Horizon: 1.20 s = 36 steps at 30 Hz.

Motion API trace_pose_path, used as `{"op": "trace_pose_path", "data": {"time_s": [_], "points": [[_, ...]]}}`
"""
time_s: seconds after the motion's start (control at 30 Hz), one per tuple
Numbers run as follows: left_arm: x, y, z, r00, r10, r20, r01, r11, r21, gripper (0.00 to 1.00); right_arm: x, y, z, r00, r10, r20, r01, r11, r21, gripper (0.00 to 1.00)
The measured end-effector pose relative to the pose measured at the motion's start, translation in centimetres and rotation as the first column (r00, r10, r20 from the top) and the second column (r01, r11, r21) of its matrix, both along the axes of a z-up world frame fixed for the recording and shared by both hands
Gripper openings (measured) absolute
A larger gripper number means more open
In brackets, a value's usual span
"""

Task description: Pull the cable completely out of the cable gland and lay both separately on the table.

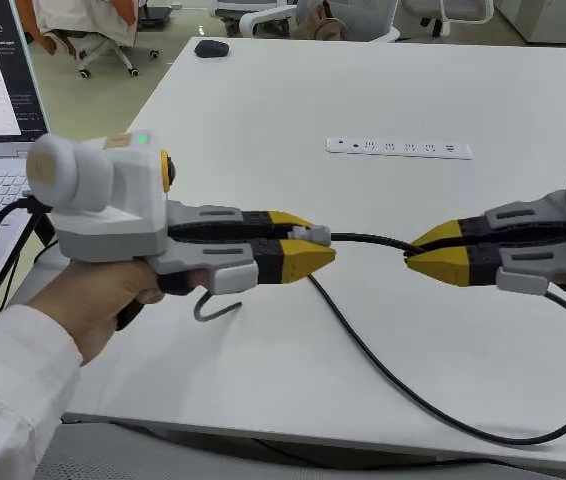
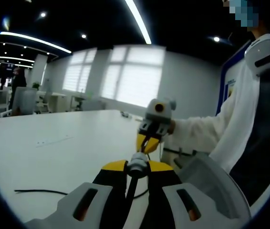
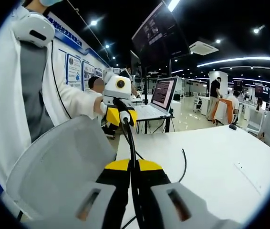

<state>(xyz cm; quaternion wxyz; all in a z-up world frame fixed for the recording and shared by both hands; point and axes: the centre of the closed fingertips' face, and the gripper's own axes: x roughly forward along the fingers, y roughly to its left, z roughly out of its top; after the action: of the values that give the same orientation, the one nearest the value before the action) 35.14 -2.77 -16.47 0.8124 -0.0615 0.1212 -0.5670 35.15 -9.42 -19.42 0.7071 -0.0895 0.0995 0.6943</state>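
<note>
Above the table (image 1: 383,95), left gripper (image 1: 321,244) clamps the half-hidden cable gland (image 1: 312,235), right gripper (image 1: 411,252) pinches the cable (image 1: 365,239)

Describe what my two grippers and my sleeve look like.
Both the left gripper and the right gripper have light grey bodies, black jaws and yellow wedge-shaped tips. A metal hook hangs under the left one. The sleeve is white.

We see a black cable (image 1: 363,240) and a silvery grey cable gland (image 1: 311,235). The left gripper (image 1: 323,245) and right gripper (image 1: 413,250) are pale grey, with black jaws tipped in yellow. The table (image 1: 363,80), power strip (image 1: 399,148) and sleeve (image 1: 8,390) are plain white; the computer mouse (image 1: 211,48) is black.
</note>
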Motion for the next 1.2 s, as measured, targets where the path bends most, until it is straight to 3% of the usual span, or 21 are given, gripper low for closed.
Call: {"op": "trace_pose_path", "data": {"time_s": [0.1, 0.3, 0.5, 0.63, 0.8, 0.97, 1.2], "points": [[0.0, 0.1, -0.1, 1.000, 0.001, -0.001, -0.001, 1.000, 0.004, 0.17, 0.0, -1.0, -1.2, 1.000, -0.010, -0.008, 0.010, 0.999, -0.037, 0.02], [-0.2, 0.1, -0.1, 1.000, -0.001, -0.003, 0.001, 1.000, 0.006, 0.17, -0.1, -2.1, -2.2, 0.999, -0.032, -0.024, 0.031, 0.998, -0.056, 0.03], [-0.2, 0.0, -0.1, 1.000, -0.005, -0.003, 0.005, 1.000, 0.007, 0.17, -0.1, -2.2, -2.5, 0.999, -0.043, -0.032, 0.041, 0.997, -0.060, 0.03], [0.0, 0.1, 0.2, 1.000, 0.002, 0.016, -0.002, 1.000, 0.002, 0.17, 0.0, -2.1, -2.3, 0.999, -0.046, -0.029, 0.044, 0.997, -0.061, 0.03], [0.1, 0.2, 0.6, 1.000, 0.005, 0.023, -0.005, 1.000, -0.010, 0.17, 0.2, -1.9, -1.9, 0.999, -0.038, 0.000, 0.038, 0.997, -0.068, 0.04], [0.2, 0.2, 0.9, 0.999, 0.008, 0.031, -0.007, 1.000, -0.015, 0.17, 0.7, -1.5, -1.1, 0.998, -0.048, 0.030, 0.050, 0.997, -0.057, 0.18], [-0.1, -0.8, 0.9, 0.999, -0.022, 0.034, 0.022, 1.000, -0.016, 0.17, 0.4, 0.4, 2.0, 0.994, -0.012, 0.109, 0.014, 1.000, -0.013, 0.17]]}}
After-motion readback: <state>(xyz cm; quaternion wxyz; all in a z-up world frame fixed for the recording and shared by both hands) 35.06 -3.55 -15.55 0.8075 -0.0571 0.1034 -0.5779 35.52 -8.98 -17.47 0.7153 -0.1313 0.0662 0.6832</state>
